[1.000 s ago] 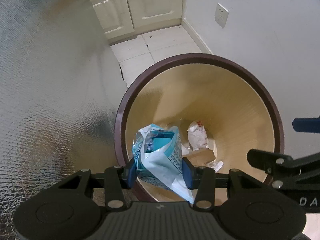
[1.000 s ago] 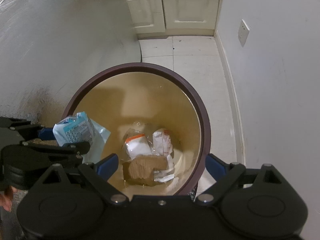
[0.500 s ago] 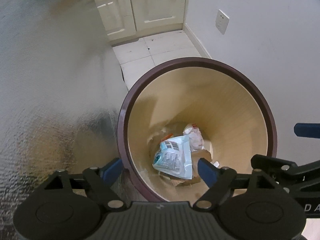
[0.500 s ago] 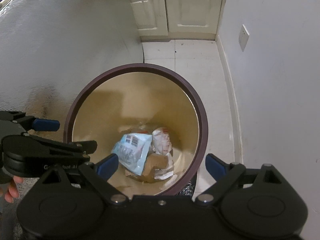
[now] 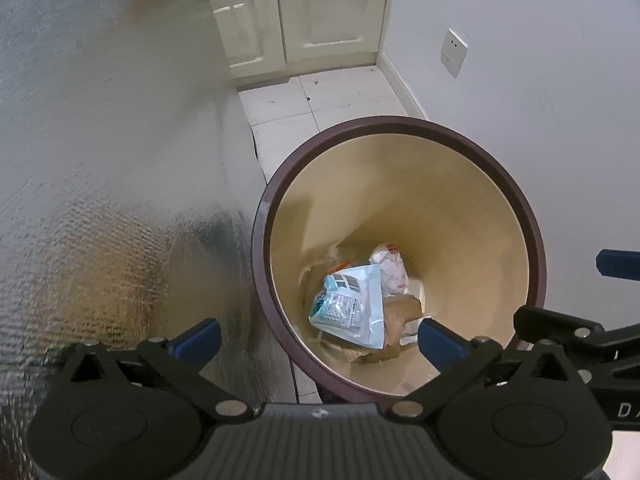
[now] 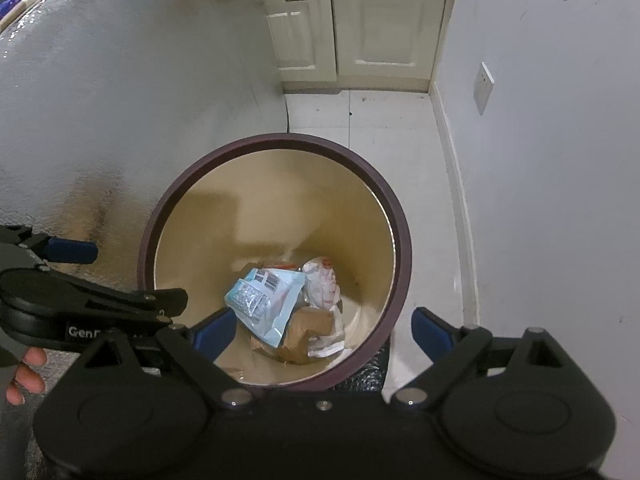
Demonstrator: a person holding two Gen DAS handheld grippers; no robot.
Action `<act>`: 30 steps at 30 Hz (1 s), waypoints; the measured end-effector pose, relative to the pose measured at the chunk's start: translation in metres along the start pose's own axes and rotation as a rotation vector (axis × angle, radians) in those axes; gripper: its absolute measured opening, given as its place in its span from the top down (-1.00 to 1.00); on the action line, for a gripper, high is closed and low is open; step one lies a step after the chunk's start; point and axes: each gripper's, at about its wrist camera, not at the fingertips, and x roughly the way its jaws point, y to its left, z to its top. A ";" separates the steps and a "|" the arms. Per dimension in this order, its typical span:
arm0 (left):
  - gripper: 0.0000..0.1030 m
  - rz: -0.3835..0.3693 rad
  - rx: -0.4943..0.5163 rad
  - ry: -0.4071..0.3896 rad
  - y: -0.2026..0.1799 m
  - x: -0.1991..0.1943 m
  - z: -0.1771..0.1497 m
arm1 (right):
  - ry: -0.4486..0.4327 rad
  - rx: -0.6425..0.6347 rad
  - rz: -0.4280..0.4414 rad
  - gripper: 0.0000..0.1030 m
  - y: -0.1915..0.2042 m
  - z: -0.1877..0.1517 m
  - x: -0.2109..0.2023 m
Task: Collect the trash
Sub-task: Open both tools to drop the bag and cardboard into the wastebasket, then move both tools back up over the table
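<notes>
2 grippers hang above a round bin [image 5: 400, 124] with a dark brown rim and a tan inner wall, and neither holds anything. The left gripper [image 5: 318, 338] has its blue-tipped fingers [image 5: 198, 338] spread wide, one over the textured silver surface [image 5: 100, 200] beside the bin and the other over the bin's mouth. The right gripper [image 6: 322, 330] is likewise spread wide over the near rim of the bin [image 6: 276, 138].

A light blue snack packet [image 5: 350, 306] lies at the bottom of the bin, printed side up, resting on a piece of brown cardboard [image 5: 400, 312] and just beside a crumpled white wrapper [image 5: 390, 268] with red print. The right wrist view shows the same packet [image 6: 264, 298], cardboard [image 6: 310, 330] and wrapper [image 6: 322, 282] more squarely from above.

Only the right wrist view takes in the left gripper from the side, at the left edge, along with a few fingers of the person's hand [image 6: 26, 372] below it. Only the left wrist view shows the right gripper's black frame and 1 blue tip entering from the right edge. Both views show cream cabinet doors [image 5: 300, 16] at the far end of a tiled floor [image 5: 320, 96], and a wall socket [image 5: 454, 52] on the white wall.
</notes>
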 end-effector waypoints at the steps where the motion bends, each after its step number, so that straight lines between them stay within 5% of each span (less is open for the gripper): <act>1: -1.00 -0.003 -0.003 -0.001 0.000 -0.002 -0.002 | -0.004 -0.001 0.000 -0.89 0.000 -0.001 -0.002; 18: -1.00 -0.002 -0.048 -0.056 0.005 -0.048 -0.027 | -0.099 0.022 -0.037 -1.00 -0.009 -0.028 -0.044; 30: -1.00 -0.045 -0.031 -0.168 0.002 -0.112 -0.050 | -0.193 0.037 -0.064 -1.00 -0.015 -0.049 -0.092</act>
